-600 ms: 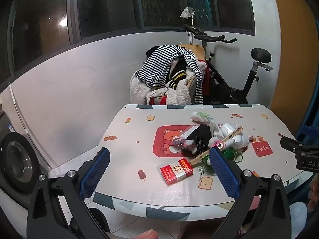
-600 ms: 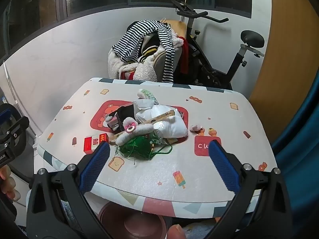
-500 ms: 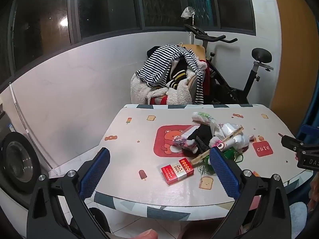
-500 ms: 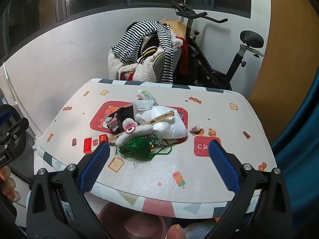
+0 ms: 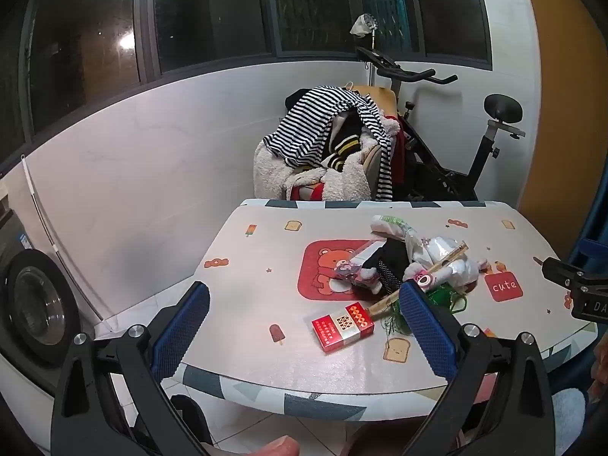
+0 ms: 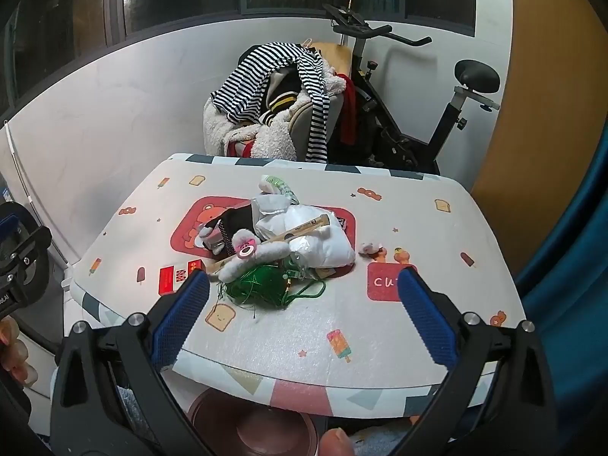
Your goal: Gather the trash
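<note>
No visible change — both tools (image 5: 304, 326) (image 6: 304, 323), the table's litter (image 6: 281, 243) alike.

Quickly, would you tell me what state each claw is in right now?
Left claw: open, holding nothing, short of the red packet.
Right claw: open, holding nothing, short of the trash pile.

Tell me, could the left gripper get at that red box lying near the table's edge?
Probably yes. The left gripper is open and empty, and the red box lies flat between its fingers' line of sight, apart from the trash pile, with nothing in front.
</note>
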Tool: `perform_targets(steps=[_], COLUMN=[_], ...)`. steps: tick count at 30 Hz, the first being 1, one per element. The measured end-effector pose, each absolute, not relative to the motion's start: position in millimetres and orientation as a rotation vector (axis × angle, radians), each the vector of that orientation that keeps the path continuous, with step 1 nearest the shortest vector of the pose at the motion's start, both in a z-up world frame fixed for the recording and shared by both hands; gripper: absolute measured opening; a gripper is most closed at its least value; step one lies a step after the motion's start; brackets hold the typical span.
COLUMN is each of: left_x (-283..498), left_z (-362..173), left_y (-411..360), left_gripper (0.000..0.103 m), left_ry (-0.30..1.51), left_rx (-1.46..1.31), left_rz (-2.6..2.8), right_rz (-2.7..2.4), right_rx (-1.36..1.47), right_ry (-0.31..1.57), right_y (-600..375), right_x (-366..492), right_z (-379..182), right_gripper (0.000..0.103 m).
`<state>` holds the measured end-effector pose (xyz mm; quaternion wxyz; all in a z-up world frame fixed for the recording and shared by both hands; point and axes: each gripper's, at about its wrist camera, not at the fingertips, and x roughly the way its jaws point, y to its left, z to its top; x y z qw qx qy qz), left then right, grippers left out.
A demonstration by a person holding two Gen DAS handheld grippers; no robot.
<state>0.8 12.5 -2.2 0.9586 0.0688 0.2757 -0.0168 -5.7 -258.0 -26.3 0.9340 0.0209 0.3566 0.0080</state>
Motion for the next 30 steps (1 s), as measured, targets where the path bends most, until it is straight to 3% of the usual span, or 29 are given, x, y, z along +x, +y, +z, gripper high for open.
perform_targets(steps=[30], left_x=[2], left_z=[0], left_y=[9], left_gripper=[0.098], left_ry=[0.567], left_rx=[0.145], left_rz=[-0.023], right_rz=[0.010], right_rx=[0.047], right_ry=[0.719], right_y=[-259], right_x=[-11], right_z=[-28], right_gripper=[0.097])
